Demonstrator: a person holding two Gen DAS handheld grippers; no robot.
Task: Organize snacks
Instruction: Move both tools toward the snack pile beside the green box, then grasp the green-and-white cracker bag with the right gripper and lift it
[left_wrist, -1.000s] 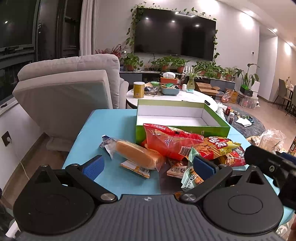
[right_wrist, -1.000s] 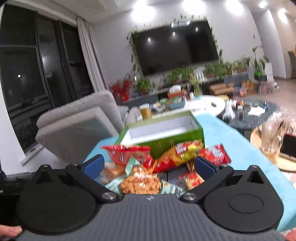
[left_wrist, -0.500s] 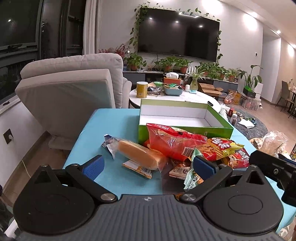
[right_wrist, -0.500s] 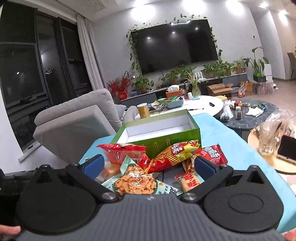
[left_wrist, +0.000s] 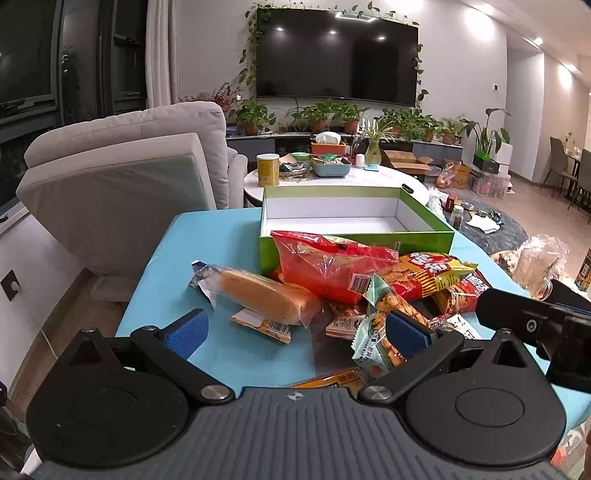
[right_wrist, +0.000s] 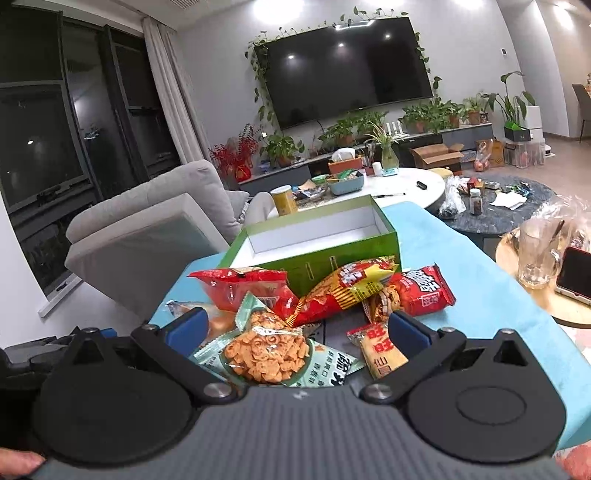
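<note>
A green box with a white, empty inside stands open on the blue table; it also shows in the right wrist view. In front of it lies a pile of snacks: a wrapped bread roll, a red bag, a yellow-red chip bag, a mint-green cracker bag and a small rice-cracker pack. My left gripper is open above the near side of the pile. My right gripper is open over the mint-green bag. Neither holds anything.
A grey armchair stands left of the table. A white round table with a yellow can and clutter lies behind the box. A glass mug and a phone sit on a side table at right.
Both grippers have moved slightly nearer and lower over the snack pile. The snacks and box have not moved.
</note>
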